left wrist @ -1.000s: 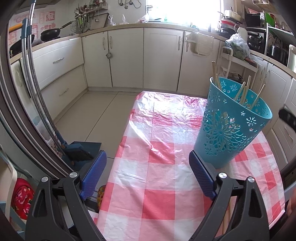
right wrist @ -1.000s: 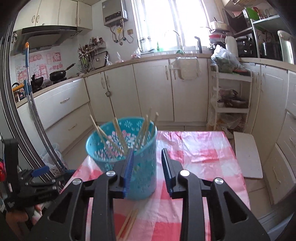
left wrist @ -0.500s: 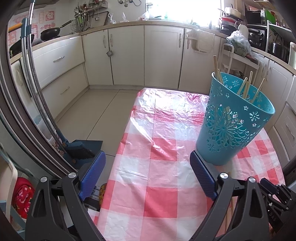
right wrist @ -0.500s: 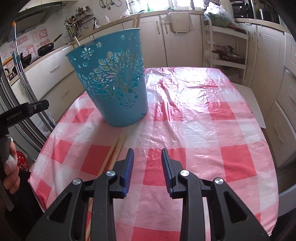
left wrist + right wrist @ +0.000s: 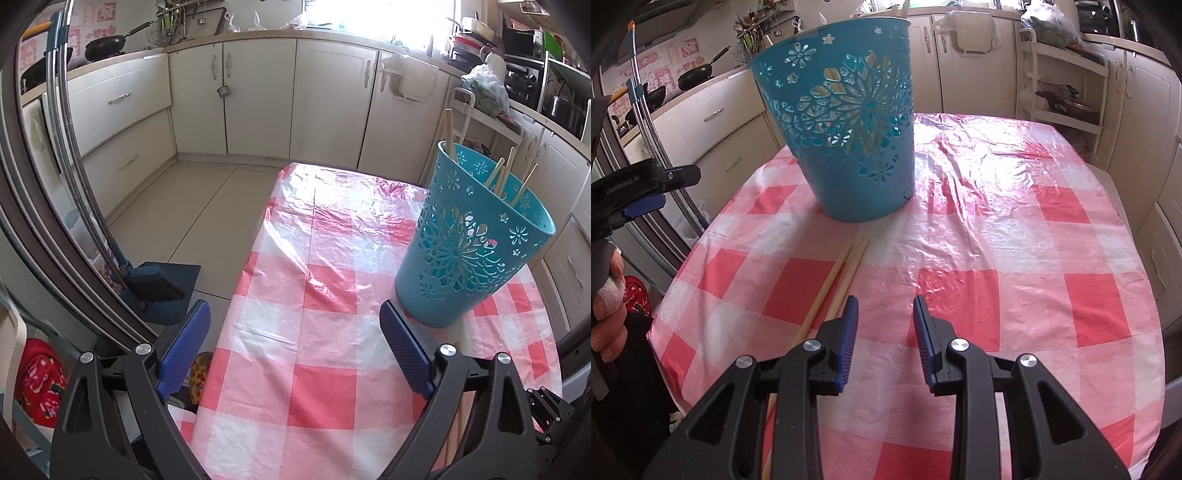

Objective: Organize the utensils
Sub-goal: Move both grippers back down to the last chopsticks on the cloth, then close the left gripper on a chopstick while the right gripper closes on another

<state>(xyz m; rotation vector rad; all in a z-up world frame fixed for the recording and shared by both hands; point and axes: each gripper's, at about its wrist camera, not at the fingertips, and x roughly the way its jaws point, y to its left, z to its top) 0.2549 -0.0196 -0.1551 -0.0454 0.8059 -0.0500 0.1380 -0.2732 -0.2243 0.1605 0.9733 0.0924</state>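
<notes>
A teal cut-out basket (image 5: pixel 846 122) stands on the red-and-white checked tablecloth (image 5: pixel 997 229) and holds several wooden chopsticks (image 5: pixel 498 173). It also shows in the left wrist view (image 5: pixel 469 247). Two loose chopsticks (image 5: pixel 838 273) lie side by side on the cloth in front of the basket, running under my right gripper's left finger. My right gripper (image 5: pixel 884 314) is open and empty, low over the cloth just right of them. My left gripper (image 5: pixel 295 325) is wide open and empty at the table's left edge, left of the basket.
The left gripper and the hand holding it (image 5: pixel 631 184) show at the right wrist view's left edge. A dustpan and brush (image 5: pixel 159 288) sit on the floor left of the table. Kitchen cabinets (image 5: pixel 258 96) and a shelf rack (image 5: pixel 1067 85) stand beyond.
My right gripper has dropped from above the basket down to the cloth beside the two loose chopsticks, and its jaws have opened wider. My left gripper has barely moved.
</notes>
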